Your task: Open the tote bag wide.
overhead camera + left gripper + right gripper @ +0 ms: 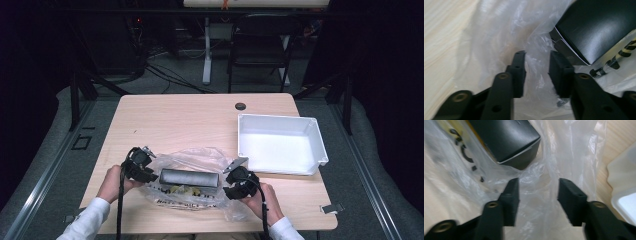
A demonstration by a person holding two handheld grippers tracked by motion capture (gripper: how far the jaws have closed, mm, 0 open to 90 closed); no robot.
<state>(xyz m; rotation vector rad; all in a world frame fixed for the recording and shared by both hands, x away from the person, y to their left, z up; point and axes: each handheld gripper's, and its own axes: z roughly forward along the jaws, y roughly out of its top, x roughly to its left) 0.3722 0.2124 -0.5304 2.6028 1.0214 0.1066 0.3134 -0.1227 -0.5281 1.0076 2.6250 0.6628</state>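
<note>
Left gripper (pixel 537 65) – jaws apart, thin film between | right gripper (pixel 539 192) likewise | plastic bag (pixel 197 162) – likely limp, slippery; pinch loose edge ahead | black box (pixel 189 177) just beyond, looks rigid.

Box (pixel 189 177) on plastic bag (pixel 200 156) at table (pixel 175 117) front, bin (pixel 280 144) behind right

My table (pixel 175 117) is pale matt wood grain. The bag (pixel 200 156) is thin, crinkled clear plastic; the box (pixel 189 177) inside is dark with a satin sheen; the tray (pixel 310 142) is smooth white plastic.
</note>
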